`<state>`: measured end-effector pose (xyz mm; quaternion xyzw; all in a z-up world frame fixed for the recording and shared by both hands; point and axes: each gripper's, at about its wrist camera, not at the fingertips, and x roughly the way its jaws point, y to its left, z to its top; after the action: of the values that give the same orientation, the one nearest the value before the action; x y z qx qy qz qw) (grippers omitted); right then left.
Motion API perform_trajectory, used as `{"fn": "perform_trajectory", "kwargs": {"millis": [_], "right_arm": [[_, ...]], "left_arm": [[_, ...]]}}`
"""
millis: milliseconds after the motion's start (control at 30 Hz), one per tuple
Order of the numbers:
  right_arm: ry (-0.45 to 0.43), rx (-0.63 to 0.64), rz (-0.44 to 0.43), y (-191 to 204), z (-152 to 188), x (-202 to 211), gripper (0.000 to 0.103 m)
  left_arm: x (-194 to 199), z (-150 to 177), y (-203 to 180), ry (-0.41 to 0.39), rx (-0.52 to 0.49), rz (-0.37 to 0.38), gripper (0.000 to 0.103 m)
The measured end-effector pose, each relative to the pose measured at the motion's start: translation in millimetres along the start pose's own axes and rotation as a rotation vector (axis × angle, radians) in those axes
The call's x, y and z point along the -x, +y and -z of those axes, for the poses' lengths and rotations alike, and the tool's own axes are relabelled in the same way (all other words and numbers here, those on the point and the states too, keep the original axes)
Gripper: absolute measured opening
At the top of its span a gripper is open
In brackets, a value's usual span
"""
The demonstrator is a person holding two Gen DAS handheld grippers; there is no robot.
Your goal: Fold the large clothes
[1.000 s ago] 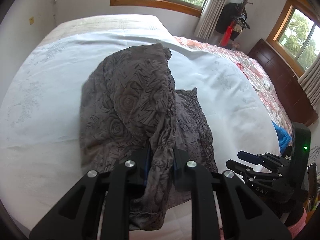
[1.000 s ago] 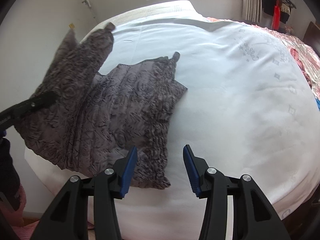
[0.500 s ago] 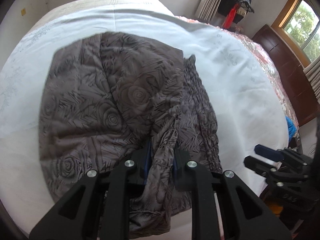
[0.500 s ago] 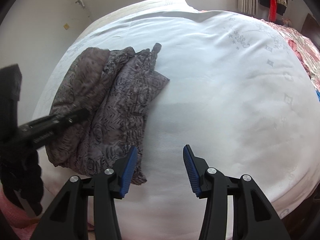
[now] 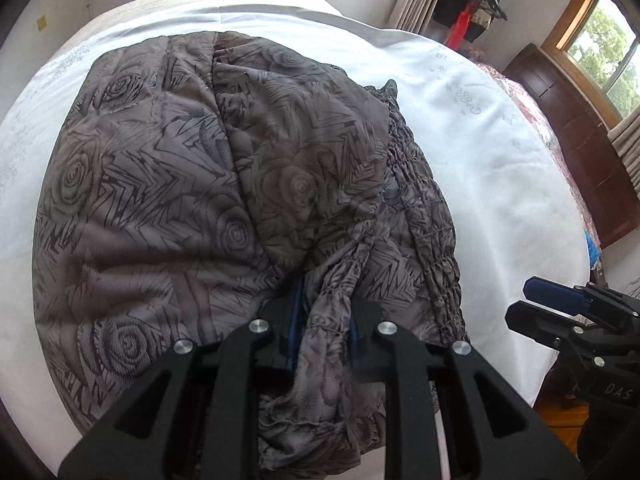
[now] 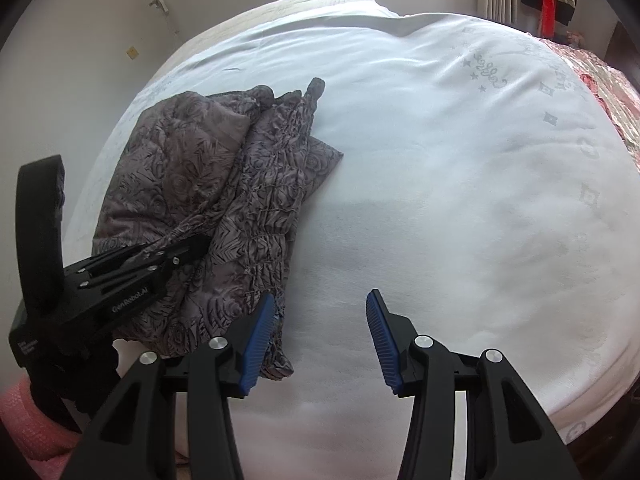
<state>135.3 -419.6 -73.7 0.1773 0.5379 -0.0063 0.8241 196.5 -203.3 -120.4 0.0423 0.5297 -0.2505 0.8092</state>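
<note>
**A:** So where are we at? We've got the grey rose-print garment (image 5: 208,184) lying in a folded heap on the white bedsheet (image 5: 488,152), near the bed's front-left edge.

**B:** Yep — our left gripper (image 5: 322,320) is pinching a gathered bunch of that fabric, cloth squeezed between the jaws and spilling back over them. Our right gripper (image 6: 320,336) sits spread apart with nothing in it — hovering over bare sheet, its left pad just beside the garment's lower edge.
</note>
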Motion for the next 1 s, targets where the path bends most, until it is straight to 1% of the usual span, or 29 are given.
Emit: {"fn": "perform_trajectory", "kwargs": {"millis": [133,200,267,333,400,433,467,500,533,567,600,633,667,733,767,867,967,1000], "right_arm": [[-0.018,0.008,0.006,4.8,-5.6,3.5,0.048],[-0.035,0.007,0.008,5.0,-10.6,7.5,0.049],[-0.05,0.001,0.001,5.1,-16.3,12.1,0.053],[-0.065,0.005,-0.004,7.2,-22.2,17.3,0.056],[-0.077,0.014,-0.009,11.2,-27.7,21.6,0.06],[-0.081,0.018,-0.015,13.5,-30.0,23.3,0.065],[-0.084,0.023,-0.026,16.6,-33.3,24.9,0.068],[-0.084,0.026,-0.038,19.3,-36.4,25.7,0.071],[-0.083,0.03,-0.058,23.3,-40.6,26.1,0.071],[-0.081,0.032,-0.071,25.4,-42.9,26.0,0.071],[-0.073,0.03,-0.096,29.3,-47.5,24.4,0.072],[-0.057,0.027,-0.125,33.3,-52.3,21.1,0.077],[-0.047,0.024,-0.145,36.6,-55.1,17.2,0.079],[-0.019,0.019,-0.204,45.6,-63.0,7.8,0.082],[-0.005,0.024,-0.219,51.4,-67.0,1.3,0.082],[0.021,0.041,-0.198,66.3,-77.1,-16.3,0.082],[0.065,0.026,-0.232,74.2,-90.3,-38.2,0.082],[0.081,0.022,-0.231,76.3,-94.0,-45.9,0.082]], "left_arm": [[7.5,-0.8,11.0,0.007,0.012,0.039,0.019],[16.1,-3.5,17.1,0.01,0.005,0.073,0.023],[33.2,-6.4,22.9,0.017,0.022,0.145,0.039],[53.2,-9.4,27.9,0.012,0.053,0.215,0.048],[77.1,-8.0,31.9,-0.012,0.059,0.249,0.049],[86.6,-7.9,35.6,-0.027,0.061,0.27,0.053],[99.4,-8.0,42.2,-0.04,0.067,0.29,0.056],[110.6,-8.4,49.8,-0.052,0.084,0.313,0.056],[121.2,-9.5,58.8,-0.067,0.105,0.321,0.056],[127.8,-9.6,67.3,-0.083,0.118,0.31,0.056],[132.4,-10.5,75.7,-0.097,0.127,0.281,0.056],[135.3,-11.2,84.0,-0.106,0.131,0.233,0.056],[137.0,-12.7,93.8,-0.119,0.136,0.152,0.056],[131.5,-15.1,111.4,-0.114,0.152,0.031,0.056],[127.7,-17.3,114.0,-0.104,0.151,0.003,0.056],[110.8,-21.1,131.8,-0.088,0.161,-0.079,0.057],[97.9,-21.5,139.9,-0.074,0.157,-0.13,0.057],[93.7,-22.6,141.5,-0.072,0.154,-0.141,0.057]]}}
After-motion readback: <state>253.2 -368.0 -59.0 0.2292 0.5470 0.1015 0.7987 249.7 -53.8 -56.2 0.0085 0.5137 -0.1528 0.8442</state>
